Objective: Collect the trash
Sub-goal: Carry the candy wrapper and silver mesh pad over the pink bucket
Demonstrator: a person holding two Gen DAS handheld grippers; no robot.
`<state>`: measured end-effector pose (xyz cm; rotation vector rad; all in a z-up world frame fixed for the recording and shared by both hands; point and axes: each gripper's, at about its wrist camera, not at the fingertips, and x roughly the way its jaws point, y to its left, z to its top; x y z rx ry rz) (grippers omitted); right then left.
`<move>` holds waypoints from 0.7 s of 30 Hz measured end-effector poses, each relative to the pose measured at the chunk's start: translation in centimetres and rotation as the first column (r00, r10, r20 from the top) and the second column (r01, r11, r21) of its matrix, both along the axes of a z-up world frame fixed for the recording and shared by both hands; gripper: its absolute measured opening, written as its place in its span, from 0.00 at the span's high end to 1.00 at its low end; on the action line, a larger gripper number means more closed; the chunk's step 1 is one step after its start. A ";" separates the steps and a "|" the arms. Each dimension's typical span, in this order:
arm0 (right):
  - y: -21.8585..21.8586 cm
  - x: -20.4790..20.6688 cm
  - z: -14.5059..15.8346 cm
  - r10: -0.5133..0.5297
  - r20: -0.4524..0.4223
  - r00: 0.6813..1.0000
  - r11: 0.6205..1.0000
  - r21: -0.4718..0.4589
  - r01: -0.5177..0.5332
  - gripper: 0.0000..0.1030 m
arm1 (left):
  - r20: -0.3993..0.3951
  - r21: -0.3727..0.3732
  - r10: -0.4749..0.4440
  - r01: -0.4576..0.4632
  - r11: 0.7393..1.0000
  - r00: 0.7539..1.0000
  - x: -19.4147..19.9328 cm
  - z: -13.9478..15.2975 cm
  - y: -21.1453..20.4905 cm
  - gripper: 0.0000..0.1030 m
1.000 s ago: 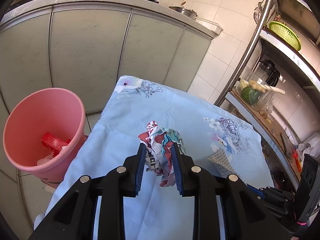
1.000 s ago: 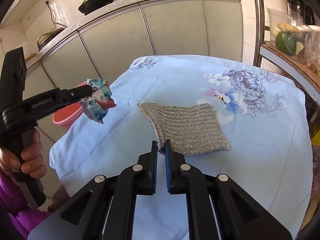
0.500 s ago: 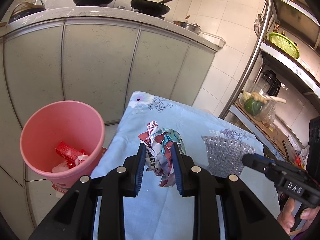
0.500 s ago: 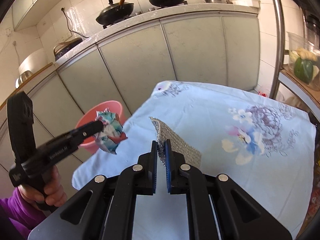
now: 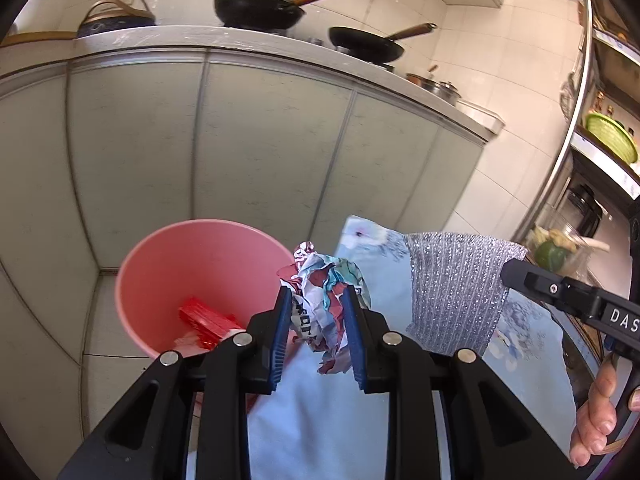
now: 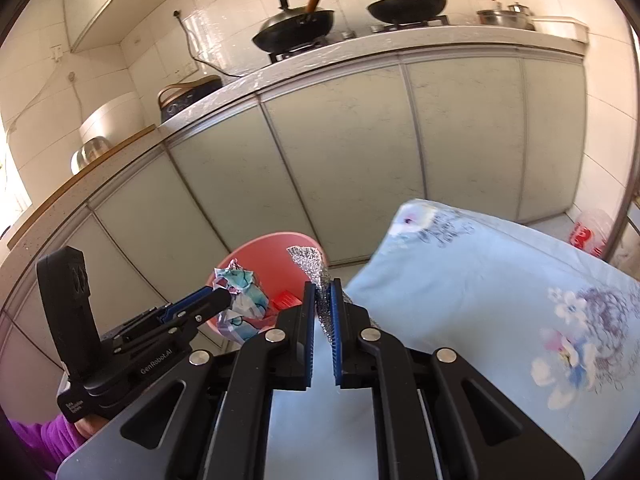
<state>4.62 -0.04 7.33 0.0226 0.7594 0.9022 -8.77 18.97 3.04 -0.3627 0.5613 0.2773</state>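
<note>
My left gripper [image 5: 316,300] is shut on a crumpled colourful wrapper [image 5: 326,296], held in the air at the near rim of the pink bin [image 5: 168,264]. Red packaging [image 5: 204,320] lies inside the bin. My right gripper [image 6: 323,292] is shut on a silver glittery scouring cloth [image 6: 316,276], which hangs lifted off the table; in the left wrist view the cloth [image 5: 456,292] dangles to the right of the wrapper. From the right wrist view, the left gripper [image 6: 224,300] with the wrapper [image 6: 240,300] sits in front of the bin [image 6: 256,256].
The table under a light blue floral cloth [image 6: 500,280] lies to the right of the bin. Pale green cabinet doors [image 5: 260,152] stand behind, with woks [image 5: 256,8] on the counter. A metal rack [image 5: 576,128] with a green basket is at the right.
Both grippers have swung left and upward toward the pink bin. The silver cloth has been lifted off the table and now hangs from the right gripper; the wrapper now sits at the bin's rim.
</note>
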 end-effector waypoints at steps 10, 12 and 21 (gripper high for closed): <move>7.5 0.6 0.6 0.127 -0.024 0.992 0.991 0.042 -0.126 0.93 | -0.016 0.019 0.141 -0.140 0.990 0.990 -1.3 -0.9 5.5 0.75; 8.8 0.7 0.5 0.143 -0.028 0.989 0.989 0.044 -0.142 0.93 | -0.025 0.029 0.158 -0.157 0.987 0.987 -1.4 -1.3 6.3 0.75; 13.4 1.2 -2.2 0.197 -0.083 0.977 0.980 0.047 -0.193 0.93 | -0.071 0.037 0.200 -0.197 0.980 0.977 -0.9 -3.5 8.3 0.75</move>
